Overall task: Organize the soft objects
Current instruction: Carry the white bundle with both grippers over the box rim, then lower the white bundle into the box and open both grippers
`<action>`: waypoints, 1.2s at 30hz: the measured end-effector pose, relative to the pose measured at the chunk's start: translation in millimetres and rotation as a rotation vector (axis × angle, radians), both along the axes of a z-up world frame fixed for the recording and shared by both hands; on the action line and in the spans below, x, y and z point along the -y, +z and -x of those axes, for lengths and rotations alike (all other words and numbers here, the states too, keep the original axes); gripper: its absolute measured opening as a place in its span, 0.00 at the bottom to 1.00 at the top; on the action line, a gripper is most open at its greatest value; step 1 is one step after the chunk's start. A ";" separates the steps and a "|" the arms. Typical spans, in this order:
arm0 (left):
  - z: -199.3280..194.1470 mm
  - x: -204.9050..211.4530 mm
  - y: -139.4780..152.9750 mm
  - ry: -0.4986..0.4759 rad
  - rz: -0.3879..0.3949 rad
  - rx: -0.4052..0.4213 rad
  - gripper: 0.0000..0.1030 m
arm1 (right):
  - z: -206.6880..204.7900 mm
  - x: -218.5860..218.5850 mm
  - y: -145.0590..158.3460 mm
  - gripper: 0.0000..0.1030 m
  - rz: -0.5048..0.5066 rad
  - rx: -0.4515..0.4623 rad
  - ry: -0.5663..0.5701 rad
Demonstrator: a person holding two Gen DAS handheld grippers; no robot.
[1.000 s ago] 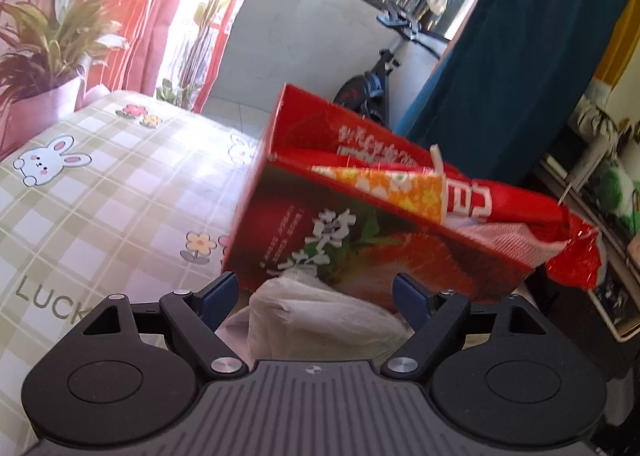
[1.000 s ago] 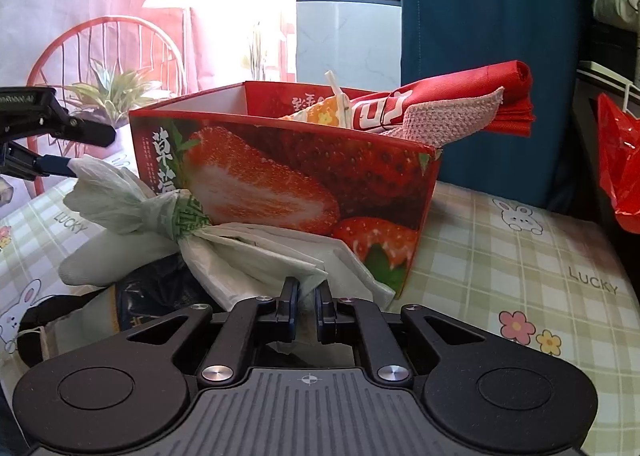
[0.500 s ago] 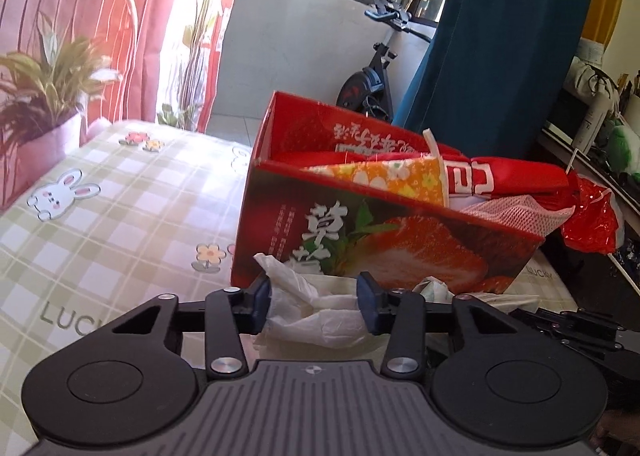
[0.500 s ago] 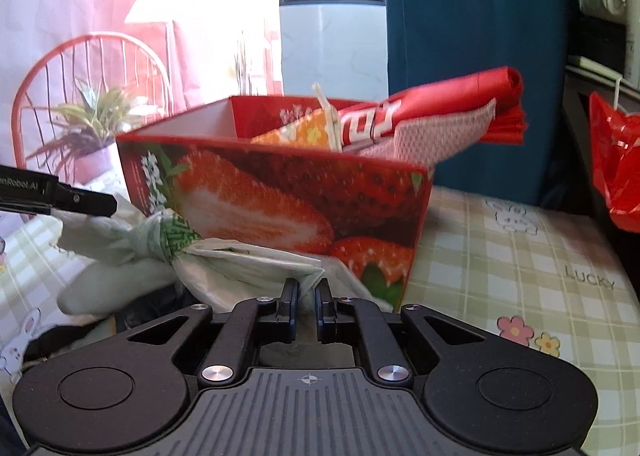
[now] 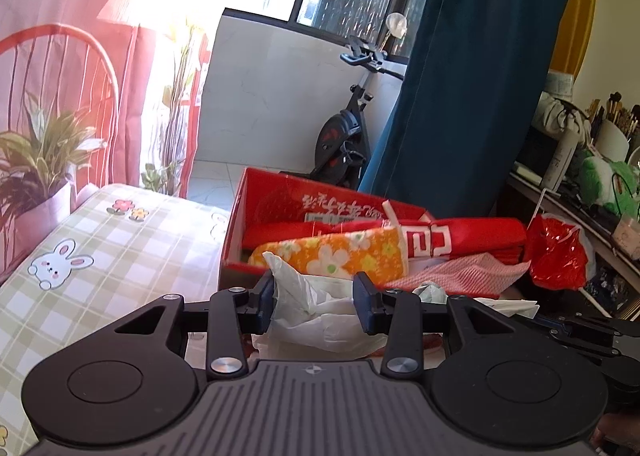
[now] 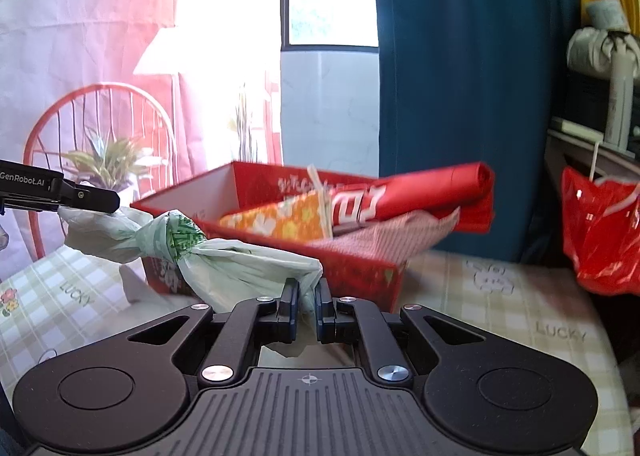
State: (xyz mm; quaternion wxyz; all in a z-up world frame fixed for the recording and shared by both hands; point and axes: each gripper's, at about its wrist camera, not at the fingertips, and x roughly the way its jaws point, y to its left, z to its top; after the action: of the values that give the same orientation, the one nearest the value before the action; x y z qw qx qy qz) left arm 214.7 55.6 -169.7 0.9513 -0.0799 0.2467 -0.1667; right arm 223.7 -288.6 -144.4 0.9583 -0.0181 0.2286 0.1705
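A crumpled white plastic bag (image 5: 308, 308) with a green printed knot (image 6: 182, 234) hangs stretched between both grippers, in front of a red strawberry box (image 6: 360, 276). My left gripper (image 5: 314, 292) is shut on one bunched end, its pads pressing the plastic. In the right wrist view that left gripper (image 6: 100, 202) comes in from the left. My right gripper (image 6: 306, 296) is shut on the bag's other end. The box (image 5: 280, 196) holds an orange floral cloth (image 5: 340, 256), a rolled red cloth (image 5: 460, 236) and a pink checked cloth (image 5: 460, 276), which stick out over its rim.
The box stands on a green checked tablecloth (image 5: 120, 248) with rabbit prints. A red plastic bag (image 5: 556, 252) hangs at the right by a cluttered shelf. A potted plant (image 5: 36, 160) and a red chair stand at the left, an exercise bike (image 5: 348, 136) and a blue curtain behind.
The left jaws closed on the white bag's end. Both grippers rose, lifting the bag off the table and stretching it, so the box's inside shows from higher up.
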 end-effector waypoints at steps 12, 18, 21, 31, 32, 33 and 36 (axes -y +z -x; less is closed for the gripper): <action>-23.4 3.2 40.1 -0.028 -0.001 0.078 0.41 | -21.9 -4.8 57.4 0.07 0.052 0.099 0.012; -46.9 7.7 46.8 -0.047 -0.051 0.066 0.41 | -46.4 -9.8 70.7 0.07 0.076 0.101 0.017; -59.7 7.8 47.3 -0.067 -0.071 0.039 0.41 | -60.4 -12.6 69.8 0.07 0.086 0.084 0.016; -99.0 11.1 32.7 -0.070 -0.080 -0.035 0.41 | -93.6 -14.4 59.1 0.08 0.098 0.024 0.008; -102.9 12.3 30.3 -0.070 -0.086 -0.042 0.41 | -97.3 -14.8 57.1 0.08 0.101 0.016 0.010; -107.4 13.6 27.5 -0.071 -0.088 -0.052 0.41 | -100.6 -15.7 54.3 0.07 0.104 0.004 0.010; -117.9 18.3 19.0 -0.077 -0.102 -0.081 0.41 | -110.4 -18.4 46.2 0.07 0.119 -0.029 0.005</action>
State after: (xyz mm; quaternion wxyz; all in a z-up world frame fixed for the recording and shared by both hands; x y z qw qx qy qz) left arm 332.6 37.4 -150.7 0.9363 -0.0285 0.2960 -0.1869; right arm 334.1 -270.2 -98.3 0.9517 -0.0730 0.2523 0.1593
